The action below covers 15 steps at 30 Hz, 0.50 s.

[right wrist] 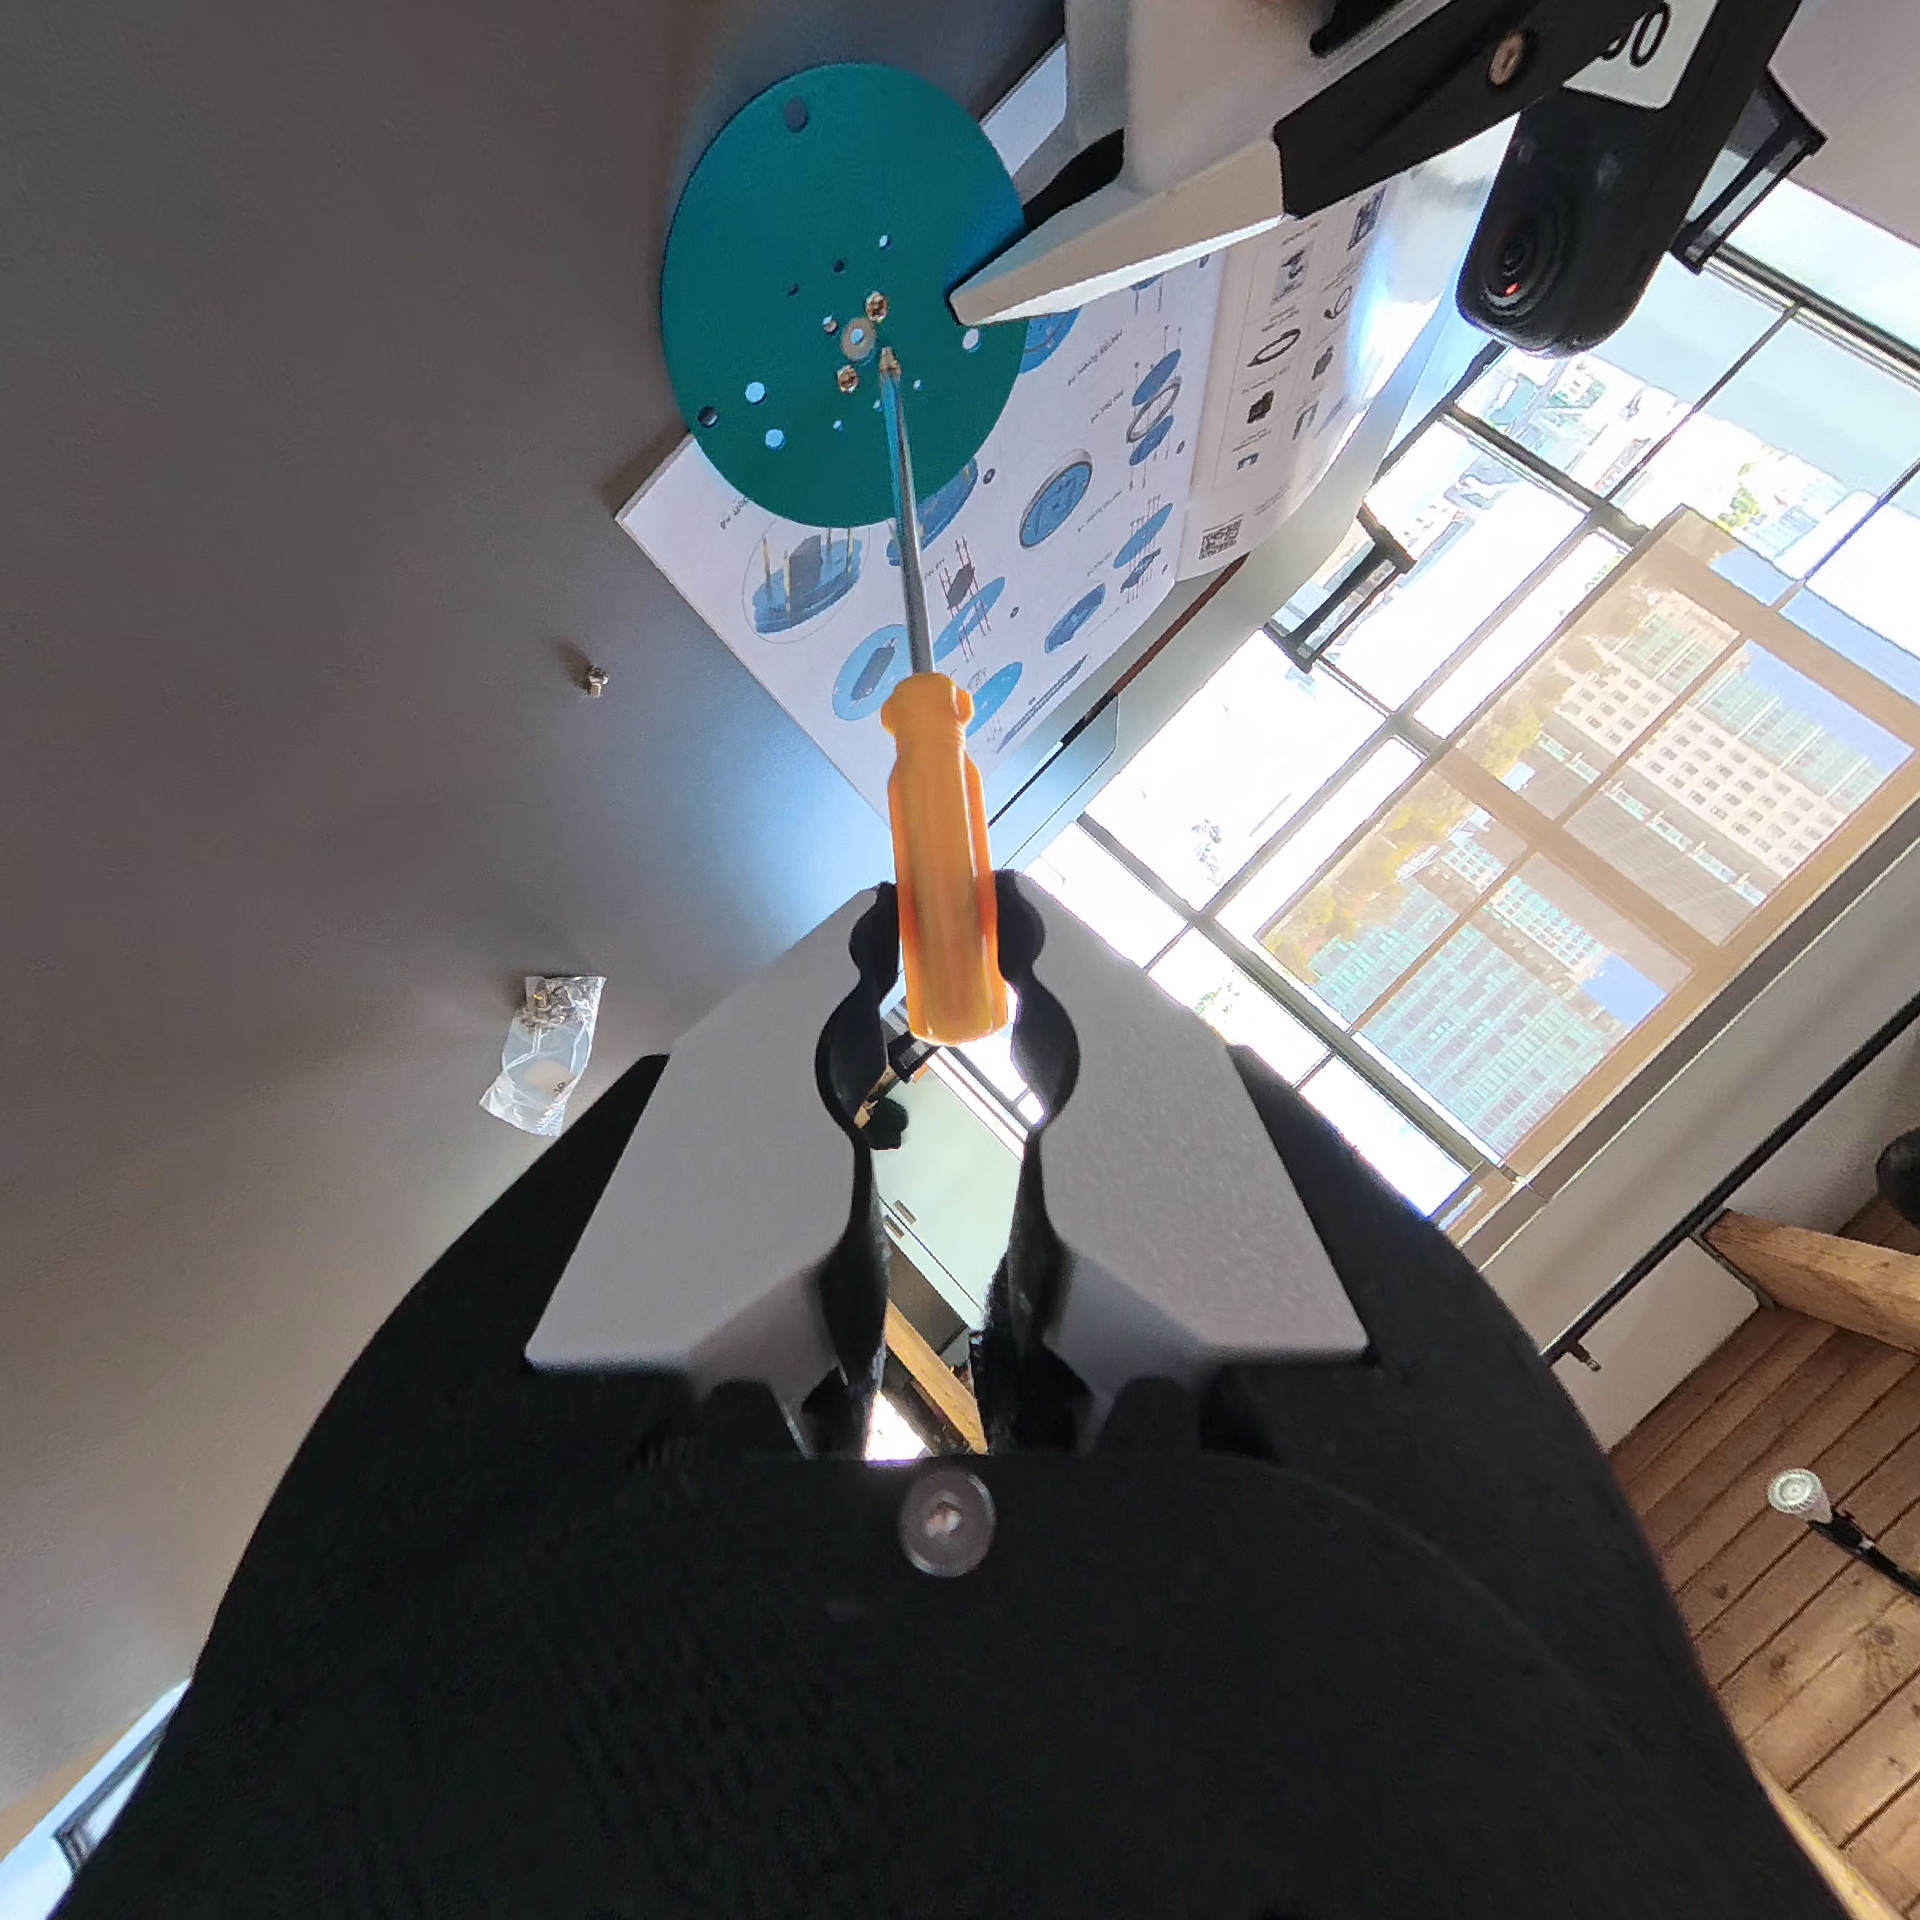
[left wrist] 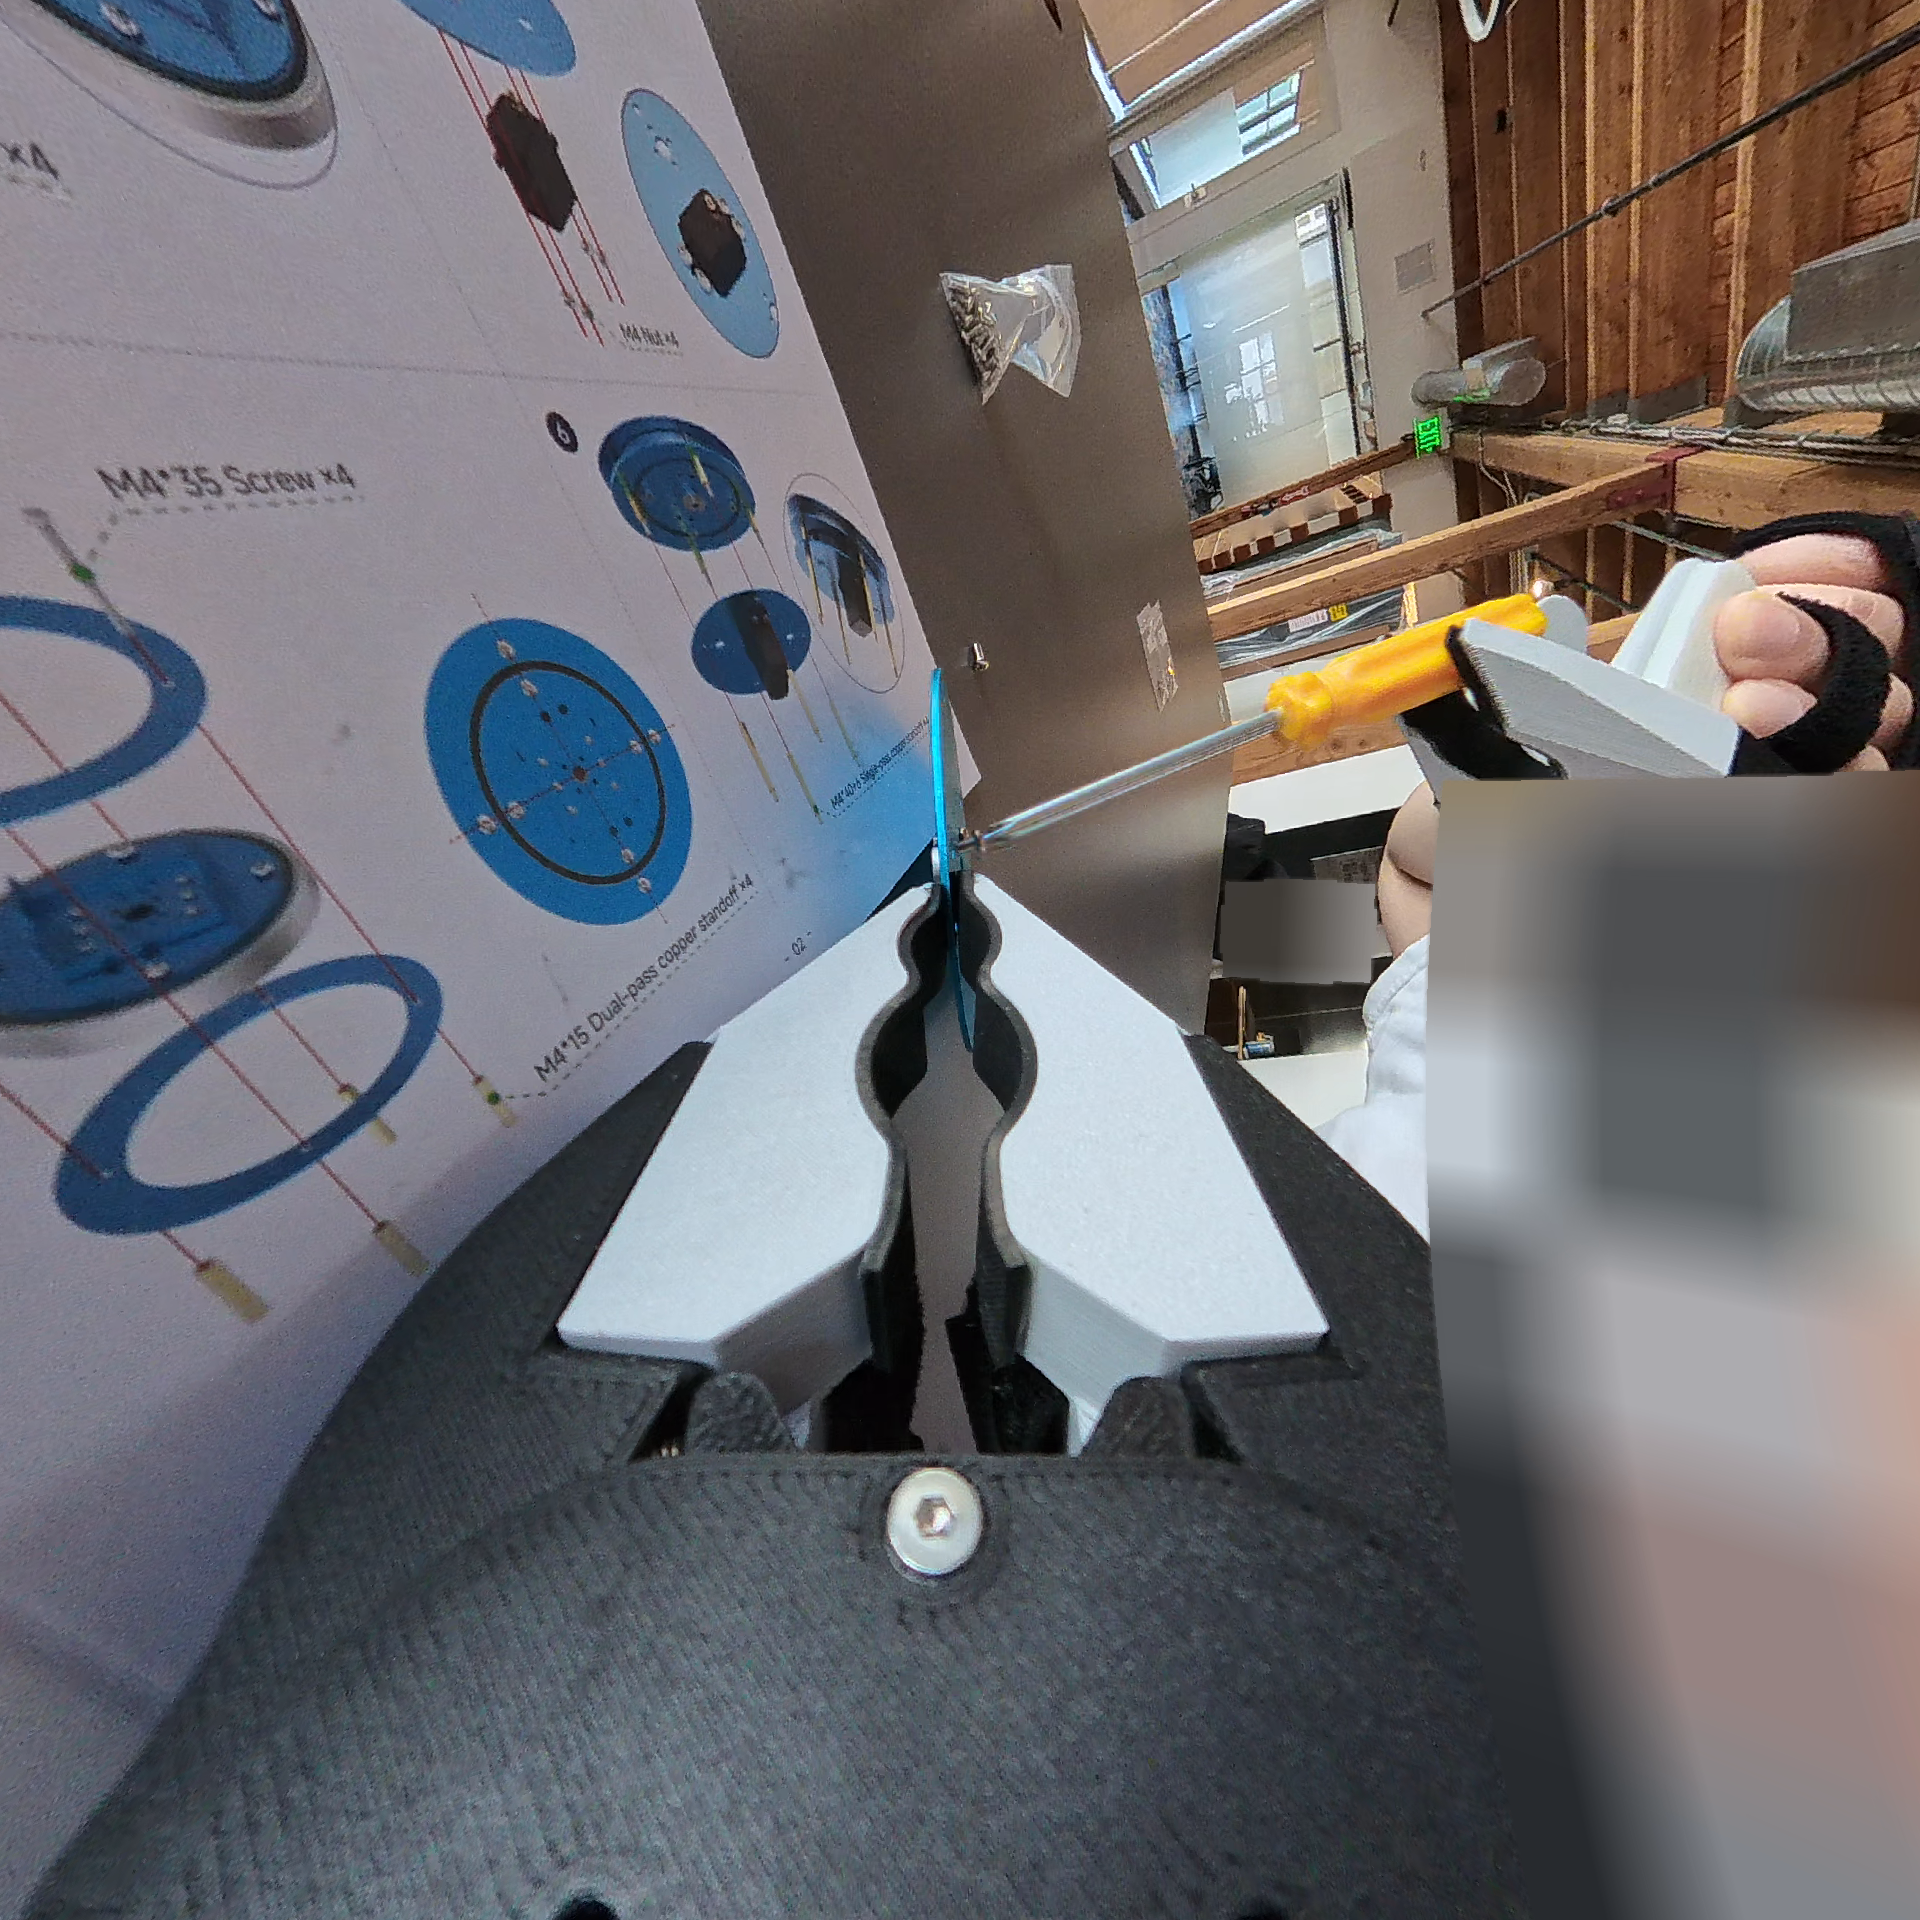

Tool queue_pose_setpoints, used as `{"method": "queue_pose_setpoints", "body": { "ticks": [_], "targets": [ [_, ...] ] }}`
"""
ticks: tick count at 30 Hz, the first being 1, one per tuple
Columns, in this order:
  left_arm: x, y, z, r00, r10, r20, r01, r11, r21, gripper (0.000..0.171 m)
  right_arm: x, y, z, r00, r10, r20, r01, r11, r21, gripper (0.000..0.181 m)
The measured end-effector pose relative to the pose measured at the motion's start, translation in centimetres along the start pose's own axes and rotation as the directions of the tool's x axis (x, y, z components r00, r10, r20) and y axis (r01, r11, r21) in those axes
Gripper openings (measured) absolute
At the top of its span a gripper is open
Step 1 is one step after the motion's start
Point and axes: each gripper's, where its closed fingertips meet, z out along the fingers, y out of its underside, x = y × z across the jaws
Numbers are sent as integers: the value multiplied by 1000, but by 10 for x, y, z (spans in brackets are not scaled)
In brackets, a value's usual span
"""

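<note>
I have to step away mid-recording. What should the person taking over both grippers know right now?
Left gripper: shut on the edge of the blue disc, held up off the grey table.
Right gripper: shut on the orange screwdriver; its tip sits at a screw beside the disc's centre hole.
Nearby: the instruction sheet, a bag of screws and one loose screw lie on the table.
Several fasteners already sit around the centre hole; whether this screw is tight cannot be told.

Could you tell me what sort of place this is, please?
Probably a loft-style workshop: an assembly instruction sheet on a grey table, a bag of screws, exposed timber beams and large windows.
</note>
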Motion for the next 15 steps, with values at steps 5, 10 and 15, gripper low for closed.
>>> {"method": "queue_pose_setpoints", "body": {
  "ticks": [5,10,15],
  "targets": [
    [-1,0,0,1000,-1,4,1,1000,0,0,3,-1,2,999,-41,1,41,999,-9,18],
    [-2,0,1,1000,-8,10,8,1000,2,0,10,-5,2,986,-167,-15,166,986,-32,18],
    [-2,0,0,1000,-28,4,28,1000,5,0,25,-13,2,924,-376,-78,371,926,-64,18]
  ]
}}
